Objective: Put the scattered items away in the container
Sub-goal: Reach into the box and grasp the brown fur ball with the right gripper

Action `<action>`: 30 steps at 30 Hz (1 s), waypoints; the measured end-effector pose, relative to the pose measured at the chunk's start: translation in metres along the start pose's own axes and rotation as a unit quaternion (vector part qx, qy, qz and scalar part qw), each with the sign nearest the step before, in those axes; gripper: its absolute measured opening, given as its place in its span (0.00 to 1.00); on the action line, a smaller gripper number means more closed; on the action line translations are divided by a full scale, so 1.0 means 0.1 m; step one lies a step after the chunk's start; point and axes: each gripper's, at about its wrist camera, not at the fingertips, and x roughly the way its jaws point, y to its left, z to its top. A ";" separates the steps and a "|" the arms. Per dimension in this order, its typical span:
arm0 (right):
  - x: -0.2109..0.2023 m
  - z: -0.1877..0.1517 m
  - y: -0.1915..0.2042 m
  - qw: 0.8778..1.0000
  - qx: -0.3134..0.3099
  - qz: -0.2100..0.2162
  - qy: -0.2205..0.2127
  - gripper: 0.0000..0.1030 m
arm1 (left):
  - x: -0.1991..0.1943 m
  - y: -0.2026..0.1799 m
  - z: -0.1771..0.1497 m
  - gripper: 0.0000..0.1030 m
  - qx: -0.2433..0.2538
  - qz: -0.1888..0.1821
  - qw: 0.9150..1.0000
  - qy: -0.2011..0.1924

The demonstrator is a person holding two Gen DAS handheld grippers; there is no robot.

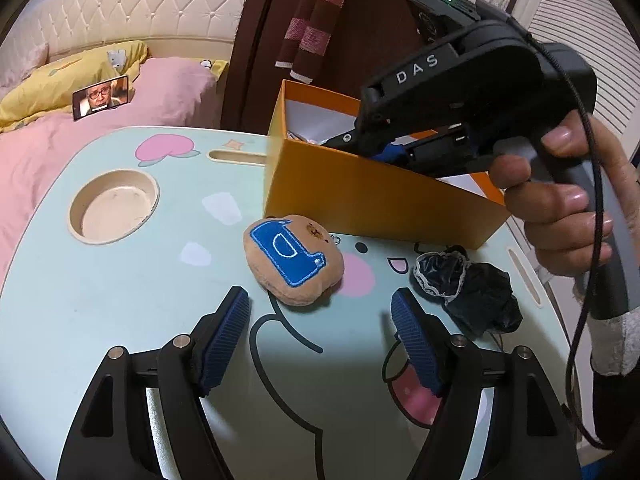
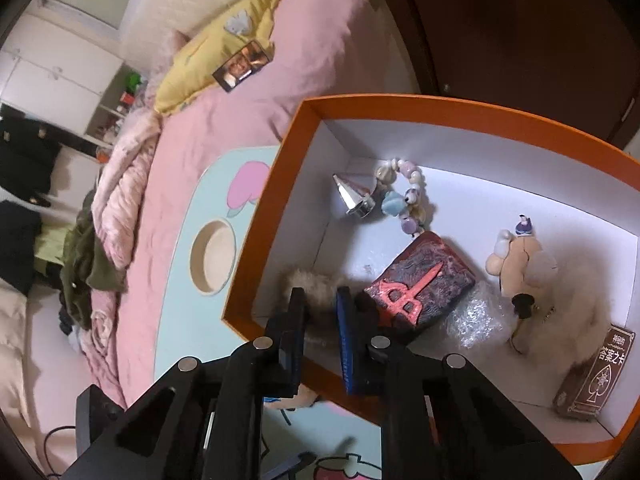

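Note:
An orange box (image 1: 360, 196) stands on the mint cartoon table (image 1: 120, 280). A tan plush with a blue patch (image 1: 294, 260) lies in front of it, and a black lace-trimmed cloth (image 1: 468, 284) lies to its right. My left gripper (image 1: 320, 316) is open and empty, low over the table just short of the plush. My right gripper (image 2: 322, 304) is over the box (image 2: 272, 216), fingers close together on a brown furry item (image 2: 316, 282) inside the box's near wall. The box holds a bead bracelet (image 2: 404, 192), a silver cone (image 2: 352, 196), a red-patterned block (image 2: 420, 284), a fluffy plush (image 2: 552, 300) and a card box (image 2: 596, 376).
A round cup recess (image 1: 116, 206) sits at the table's left. A bed with pink bedding (image 1: 120, 116), a yellow pillow and a phone (image 1: 102, 96) lies behind the table. A dark wooden door (image 1: 260, 40) stands behind the box. A radiator is at the right.

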 end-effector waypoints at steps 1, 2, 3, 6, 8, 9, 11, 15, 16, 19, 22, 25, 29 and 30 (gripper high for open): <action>-0.01 -0.01 -0.01 1.000 -0.002 0.000 -0.004 0.12 | 0.00 0.00 0.00 0.72 -0.001 -0.001 1.000 -0.001; -0.05 -0.02 -0.02 1.000 -0.002 0.000 -0.014 0.10 | 0.00 0.01 0.00 0.72 -0.002 -0.003 1.000 -0.001; -0.07 -0.04 -0.03 1.000 -0.002 0.002 -0.022 0.09 | 0.00 0.01 0.00 0.72 -0.003 -0.003 1.000 -0.001; -0.25 -0.08 -0.06 0.998 0.000 0.008 -0.056 0.08 | 0.00 0.00 0.00 0.72 -0.004 -0.004 1.000 -0.001; -0.46 -0.14 -0.06 0.996 -0.004 0.009 -0.088 0.08 | -0.01 0.01 0.00 0.72 -0.004 -0.004 1.000 -0.001; -0.55 -0.17 -0.05 0.995 -0.008 0.008 -0.100 0.07 | -0.01 0.00 0.00 0.72 -0.004 -0.004 1.000 -0.001; -0.75 -0.27 -0.01 0.992 -0.018 0.007 -0.125 0.02 | -0.01 0.01 0.00 0.72 -0.003 -0.004 1.000 -0.001; -1.04 -0.58 0.04 0.988 -0.029 0.018 -0.152 0.02 | -0.01 0.01 0.00 0.72 -0.002 -0.004 1.000 -0.001; -1.06 -0.67 0.04 0.988 -0.032 0.020 -0.151 0.02 | -0.01 0.01 0.00 0.72 -0.002 -0.004 1.000 -0.001; -0.99 -0.88 0.00 0.989 -0.022 0.017 -0.143 0.02 | 0.00 0.00 0.00 0.72 0.000 -0.001 1.000 -0.001; -0.87 -1.03 -0.10 0.990 -0.001 0.015 -0.140 0.02 | 0.00 -0.01 -0.01 0.72 0.002 0.001 1.000 -0.001; -0.93 -0.97 -0.10 0.986 -0.003 -0.035 -0.165 0.10 | 0.00 -0.01 -0.01 0.72 0.004 0.002 1.000 0.000; -1.00 -0.66 -0.02 0.973 -0.022 -0.095 -0.207 0.72 | 0.00 -0.02 -0.01 0.72 0.006 0.005 1.000 0.000; -0.96 -0.60 0.03 0.971 -0.036 -0.113 -0.206 0.72 | 0.00 -0.02 -0.01 0.72 0.006 0.005 1.000 0.000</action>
